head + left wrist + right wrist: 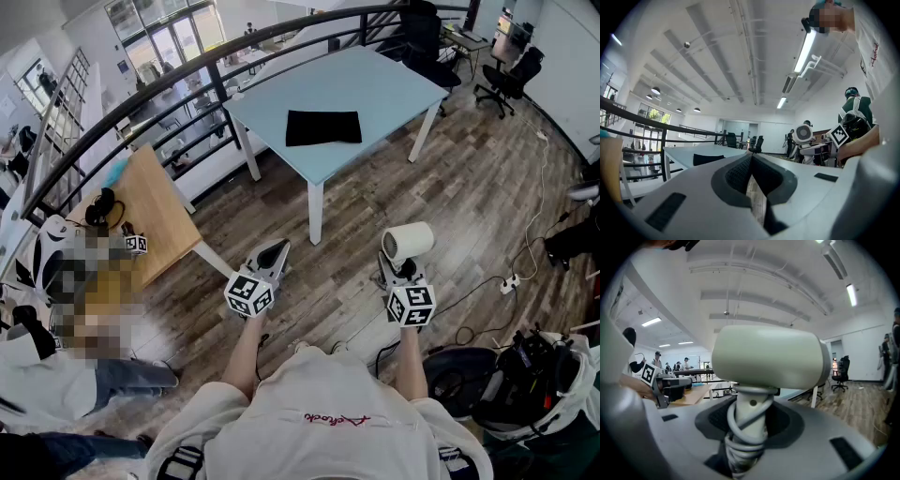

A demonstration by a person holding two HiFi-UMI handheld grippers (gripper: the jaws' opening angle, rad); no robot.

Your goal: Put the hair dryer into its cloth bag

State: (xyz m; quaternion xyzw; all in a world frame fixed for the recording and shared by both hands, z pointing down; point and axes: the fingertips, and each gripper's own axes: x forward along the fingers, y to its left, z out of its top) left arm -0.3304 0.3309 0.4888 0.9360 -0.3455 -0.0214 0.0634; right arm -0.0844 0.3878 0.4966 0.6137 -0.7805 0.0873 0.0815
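The black cloth bag (323, 127) lies flat on the light blue table (375, 84), well ahead of both grippers; the left gripper view shows it as a dark patch (708, 159) on the tabletop. My right gripper (398, 268) is shut on the handle of the pale hair dryer (409, 241), held upright over the wooden floor. In the right gripper view the barrel (768, 357) fills the middle, and the cord is wound round the handle (750, 420) between the pads. My left gripper (273, 257) is shut and holds nothing (751, 161). The dryer's back grille (803, 133) shows off to its right.
A wooden table (155, 202) stands at the left, with a seated person below it. A black railing (187, 80) curves behind the blue table. Office chairs (511, 75) stand at the back right. A power strip (511, 281) with cables and a dark backpack (530, 375) lie on the floor at right.
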